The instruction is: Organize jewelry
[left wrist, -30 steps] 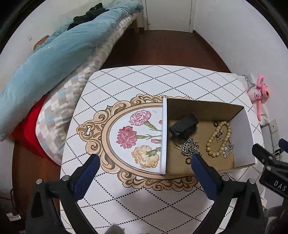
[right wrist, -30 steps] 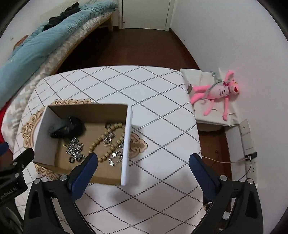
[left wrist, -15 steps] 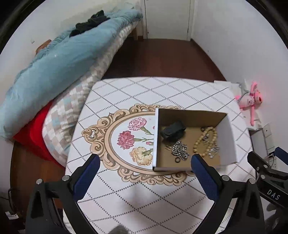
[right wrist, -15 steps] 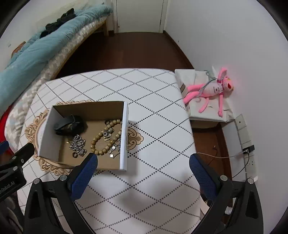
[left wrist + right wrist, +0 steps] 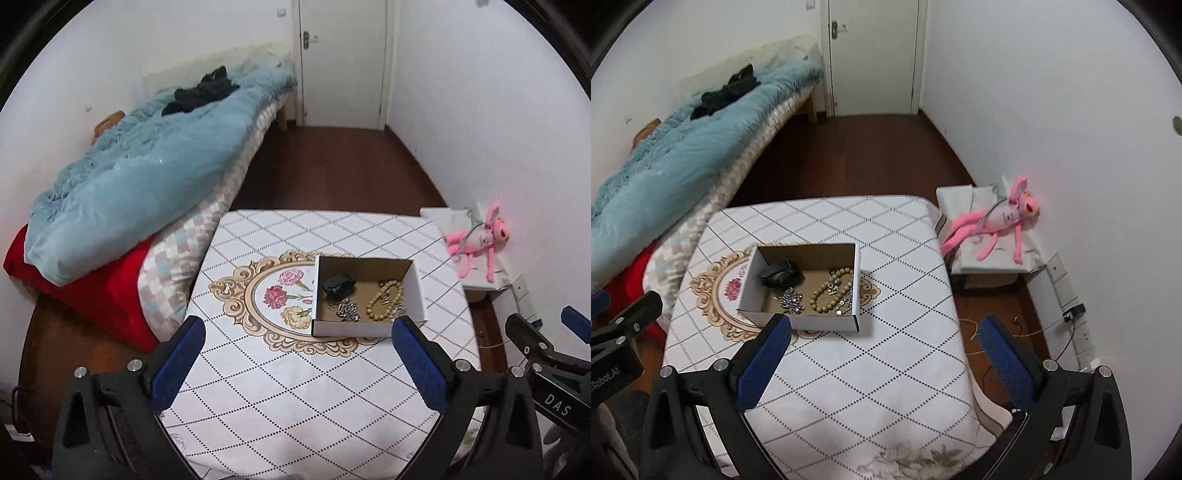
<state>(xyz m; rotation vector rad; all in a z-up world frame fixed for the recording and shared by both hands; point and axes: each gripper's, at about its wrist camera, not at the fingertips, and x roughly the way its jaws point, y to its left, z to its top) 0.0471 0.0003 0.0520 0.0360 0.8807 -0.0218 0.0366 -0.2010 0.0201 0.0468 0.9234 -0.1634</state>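
An open cardboard box (image 5: 417, 286) (image 5: 855, 280) stands on the table with the diamond-pattern cloth (image 5: 295, 387) (image 5: 886, 369). Inside lie a black object (image 5: 338, 285) (image 5: 779, 274), a silver chain (image 5: 347, 309) (image 5: 790, 300), a tan bead bracelet (image 5: 382, 305) (image 5: 831, 291) and small silver pieces. My left gripper (image 5: 297, 345) is open and empty, held above the table's near side, well back from the box. My right gripper (image 5: 882, 345) is open and empty, also back from the box, to its right.
A bed with a blue duvet (image 5: 140, 184) and red sheet (image 5: 92, 291) runs along the table's left. A pink plush toy (image 5: 997, 221) lies on a white-covered box at the right wall. Dark wooden floor (image 5: 332, 166) leads to a white door (image 5: 340, 62).
Both grippers have pulled up and back from the box, so the box looks smaller and more of the room shows. Both stay open and empty.
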